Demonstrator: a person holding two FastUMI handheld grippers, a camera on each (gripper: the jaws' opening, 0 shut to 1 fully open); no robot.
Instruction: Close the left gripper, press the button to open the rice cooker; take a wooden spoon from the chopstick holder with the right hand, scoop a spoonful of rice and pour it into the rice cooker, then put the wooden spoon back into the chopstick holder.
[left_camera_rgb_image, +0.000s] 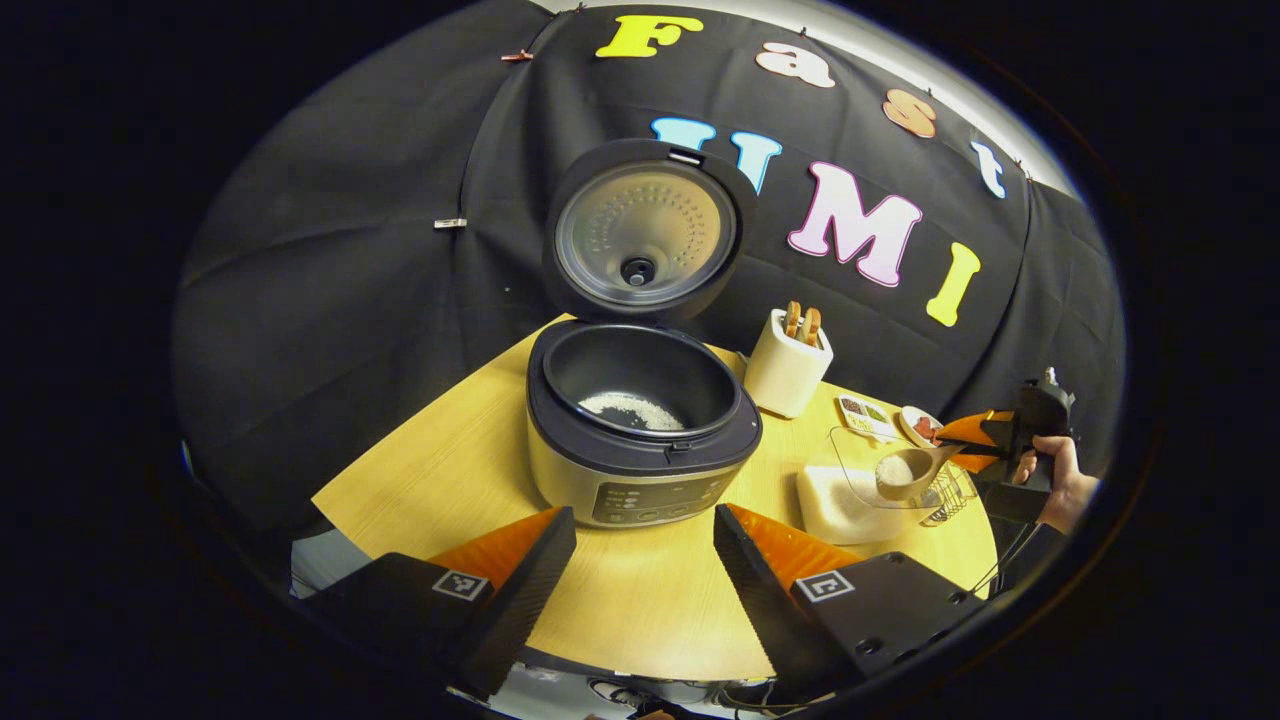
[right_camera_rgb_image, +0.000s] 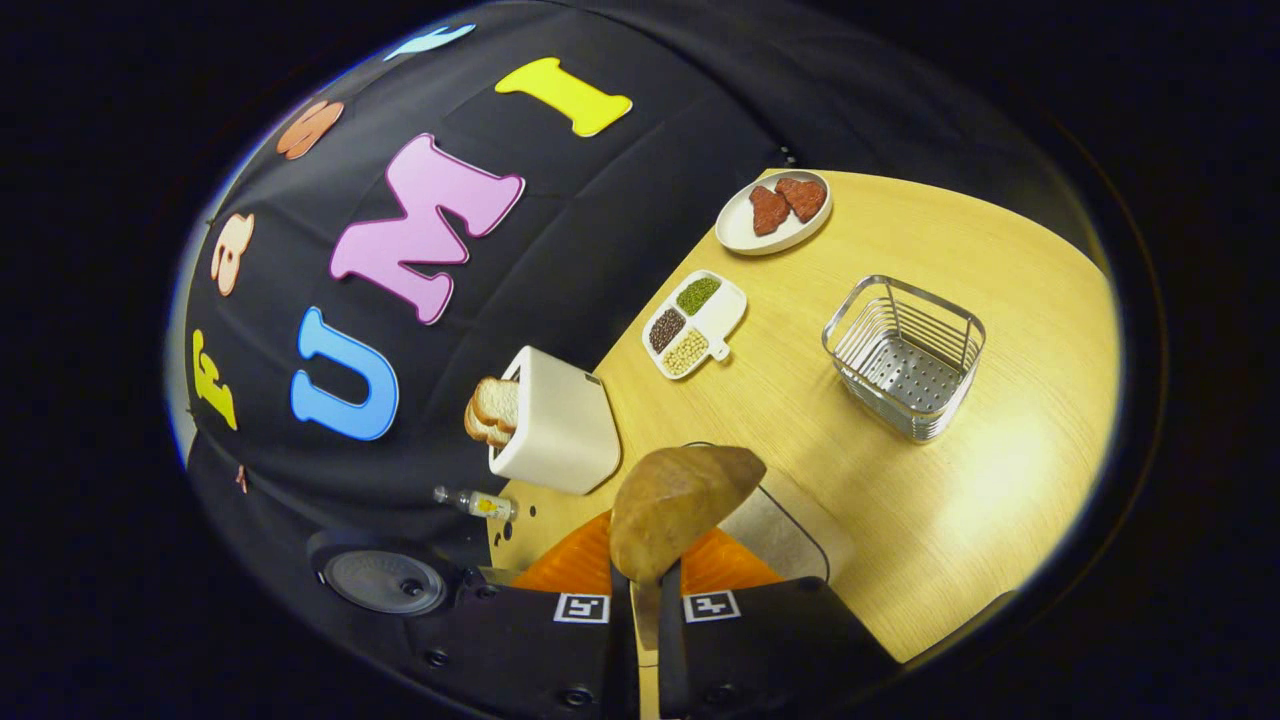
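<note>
Toaster (left_camera_rgb_image: 787, 363) beside open rice cooker (left_camera_rgb_image: 640, 430)

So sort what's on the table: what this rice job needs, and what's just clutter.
Needed: rice cooker, wooden spoon in the right gripper, rice container, wire chopstick holder.

Clutter: toaster, bean tray, plate, small bottle.

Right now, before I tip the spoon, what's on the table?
Silver-black rice cooker: one, lid up, some rice inside, table centre.
White toaster: one, bread slices inside, beside cooker.
Clear rice container: one, under spoon.
Wooden spoon: one, holding rice, gripped.
Wire chopstick holder: one, silver.
White divided dish: one, three sorts of beans or grains.
White plate: one, two reddish-brown pieces.
Left gripper: open.
Right gripper: shut on spoon.
</note>
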